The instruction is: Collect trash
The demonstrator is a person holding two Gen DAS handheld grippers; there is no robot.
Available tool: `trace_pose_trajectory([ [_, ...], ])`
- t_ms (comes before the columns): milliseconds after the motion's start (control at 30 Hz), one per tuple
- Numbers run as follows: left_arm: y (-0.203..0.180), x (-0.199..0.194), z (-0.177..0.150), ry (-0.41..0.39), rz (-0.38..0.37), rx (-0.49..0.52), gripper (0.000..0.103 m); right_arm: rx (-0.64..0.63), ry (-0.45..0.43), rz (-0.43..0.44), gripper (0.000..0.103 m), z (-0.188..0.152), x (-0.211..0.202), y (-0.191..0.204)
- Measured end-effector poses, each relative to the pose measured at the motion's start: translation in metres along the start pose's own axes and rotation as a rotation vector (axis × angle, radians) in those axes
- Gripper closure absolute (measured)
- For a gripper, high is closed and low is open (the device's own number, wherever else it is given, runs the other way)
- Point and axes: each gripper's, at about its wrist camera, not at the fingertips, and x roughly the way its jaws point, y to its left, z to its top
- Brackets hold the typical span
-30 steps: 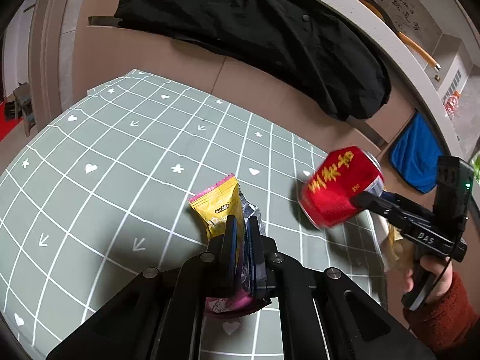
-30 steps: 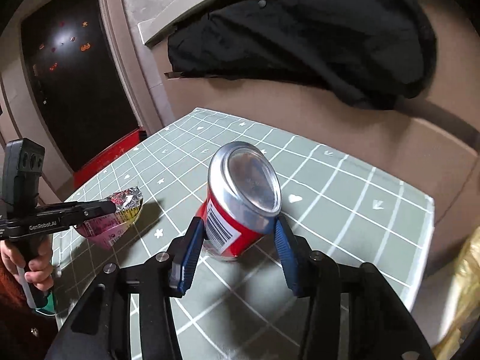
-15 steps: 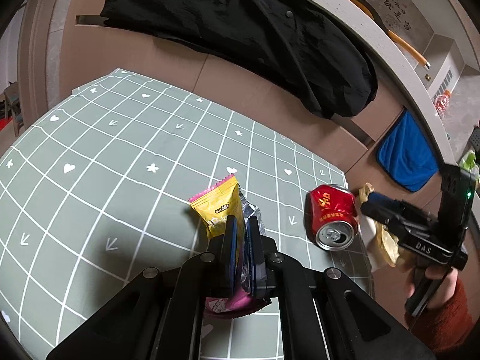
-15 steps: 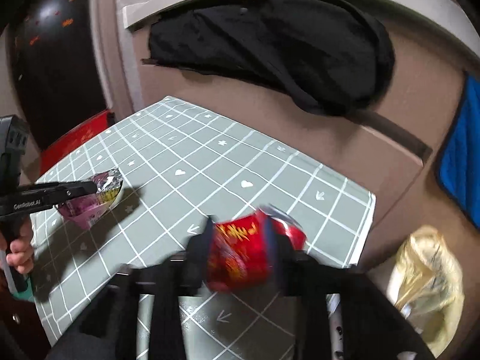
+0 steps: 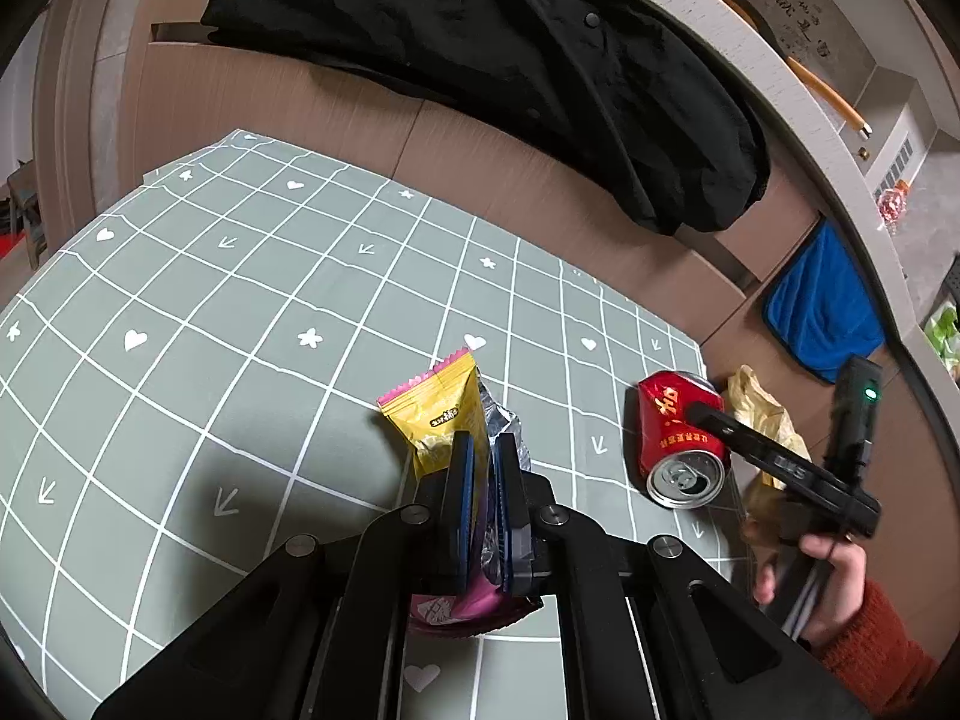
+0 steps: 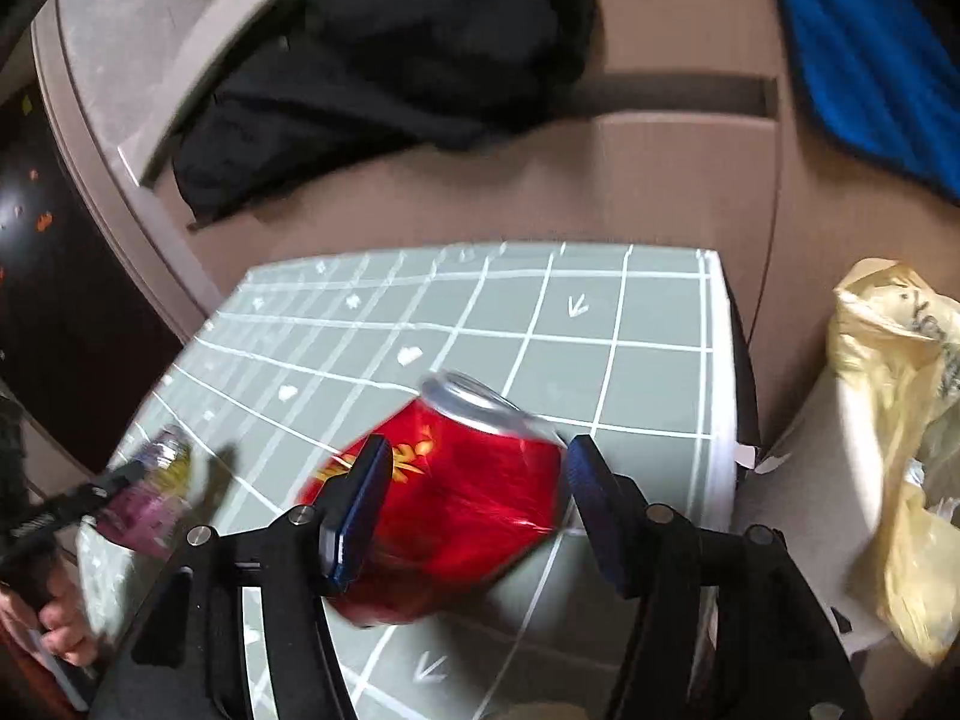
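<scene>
Can (image 6: 444, 510) tilted near desk (image 5: 240, 312) right edge, between opening right tongs (image 6: 468, 510), not yet bagged. Wrappers (image 5: 444, 414) clenched in left tongs (image 5: 483, 468), undelivered. Yellow bag (image 6: 900, 420) waiting beside that edge.

Grey-green worktop (image 5: 252, 312) under a cloth gridded in white lines, dotted with hearts, stars and arrows. Toward its right-hand edge, a red can (image 5: 681, 444) on its side, open end toward the camera. Left of the can, cloth bare out to the far corner.
</scene>
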Motion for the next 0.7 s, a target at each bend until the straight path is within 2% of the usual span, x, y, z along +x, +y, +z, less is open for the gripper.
trace_pose_trajectory([
  [67, 0.001, 0.002, 0.0, 0.007, 0.008, 0.005, 0.096, 0.001, 0.024, 0.001, 0.045, 0.003, 0.016, -0.002],
  [133, 0.001, 0.005, 0.001, 0.014, 0.016, 0.011, 0.096, 0.012, 0.065, 0.039, 0.043, 0.006, 0.032, -0.004],
  [200, 0.002, 0.008, 0.003, 0.018, 0.025, 0.013, 0.096, -0.025, 0.065, 0.037, 0.043, 0.012, 0.04, 0.002],
  [267, 0.003, 0.012, 0.004, 0.022, 0.033, 0.012, 0.096, -0.053, 0.088, 0.066, 0.047, 0.017, 0.045, 0.008],
  [333, 0.001, 0.014, 0.006, 0.022, 0.039, 0.017, 0.096, -0.082, 0.109, 0.098, 0.054, 0.019, 0.048, 0.015],
  [367, -0.003, 0.015, 0.007, 0.016, 0.043, 0.028, 0.096, -0.099, 0.111, 0.1, 0.054, 0.019, 0.048, 0.019],
  [567, -0.035, 0.008, 0.022, -0.049, 0.041, 0.12, 0.096, -0.181, 0.052, 0.086, 0.055, 0.016, 0.022, 0.032],
  [700, -0.063, 0.001, 0.033, -0.099, 0.032, 0.175, 0.096, -0.201, -0.028, 0.054, 0.055, 0.029, -0.013, 0.032],
])
